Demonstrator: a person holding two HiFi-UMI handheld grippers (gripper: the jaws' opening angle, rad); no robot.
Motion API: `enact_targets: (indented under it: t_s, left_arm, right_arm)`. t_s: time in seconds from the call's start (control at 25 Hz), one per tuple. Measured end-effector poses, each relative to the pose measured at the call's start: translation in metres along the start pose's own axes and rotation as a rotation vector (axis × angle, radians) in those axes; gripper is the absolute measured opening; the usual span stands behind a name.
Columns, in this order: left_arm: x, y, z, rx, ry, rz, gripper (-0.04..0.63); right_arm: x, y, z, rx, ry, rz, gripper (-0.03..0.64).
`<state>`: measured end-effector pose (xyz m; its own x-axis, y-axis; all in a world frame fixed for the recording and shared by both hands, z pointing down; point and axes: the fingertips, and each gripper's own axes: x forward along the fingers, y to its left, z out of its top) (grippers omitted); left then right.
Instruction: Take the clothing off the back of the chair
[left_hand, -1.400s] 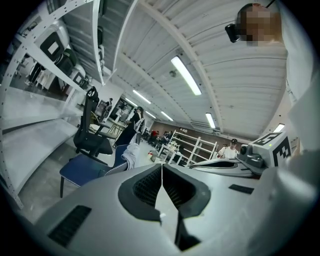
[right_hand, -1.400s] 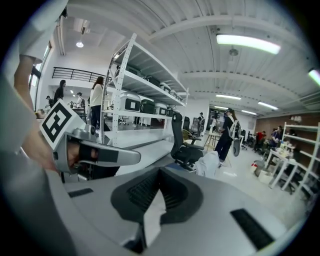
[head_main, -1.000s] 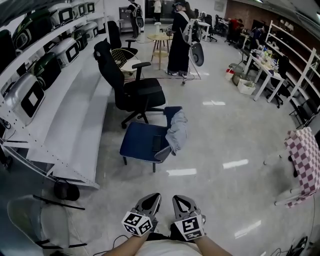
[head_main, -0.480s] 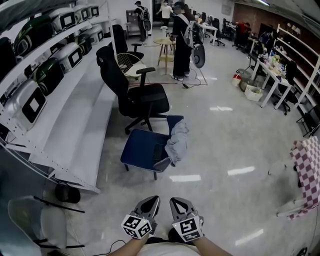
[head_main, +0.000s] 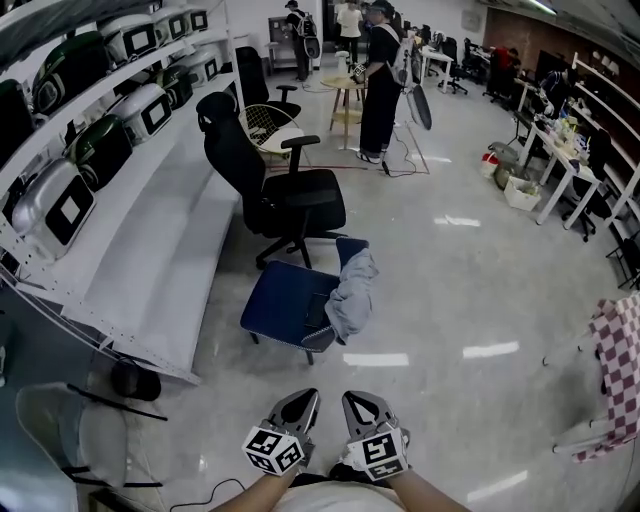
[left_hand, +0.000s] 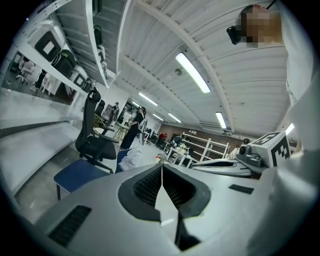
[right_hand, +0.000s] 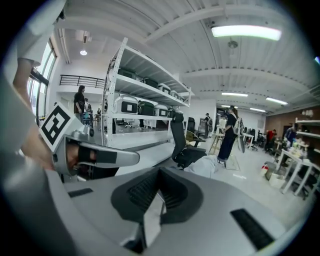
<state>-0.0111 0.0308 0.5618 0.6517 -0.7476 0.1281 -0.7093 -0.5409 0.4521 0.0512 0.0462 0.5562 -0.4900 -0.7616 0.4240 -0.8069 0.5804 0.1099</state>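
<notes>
A pale grey garment (head_main: 351, 294) hangs over the back of a low blue chair (head_main: 282, 303) in the middle of the floor; it also shows as a pale heap in the left gripper view (left_hand: 131, 160) and the right gripper view (right_hand: 204, 166). Both grippers are held close to my body at the bottom of the head view, well short of the chair. My left gripper (head_main: 298, 407) is shut and holds nothing. My right gripper (head_main: 363, 404) is shut beside it, also with nothing in it.
A black office chair (head_main: 277, 195) stands just behind the blue chair. Long white shelving (head_main: 150, 260) with machines runs along the left. A person in black (head_main: 381, 85) stands further back by a small round table. A checked cloth (head_main: 622, 350) hangs at the right edge.
The blue chair and garment have drawn slightly nearer and shifted a little in the head view as I walk forward. Both grippers stay shut, side by side.
</notes>
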Motion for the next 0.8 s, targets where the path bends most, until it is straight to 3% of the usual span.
enact_targets:
  t_s: [0.48, 0.8]
  left_arm:
    - [0.029, -0.002, 0.007, 0.013, -0.050, 0.136, 0.014]
    - [0.033, 0.000, 0.012, 0.027, -0.059, 0.182, 0.014]
  right_arm:
    - [0.007, -0.046, -0.006, -0.011, -0.043, 0.094, 0.015]
    - [0.010, -0.049, -0.002, -0.012, -0.055, 0.131, 0.015]
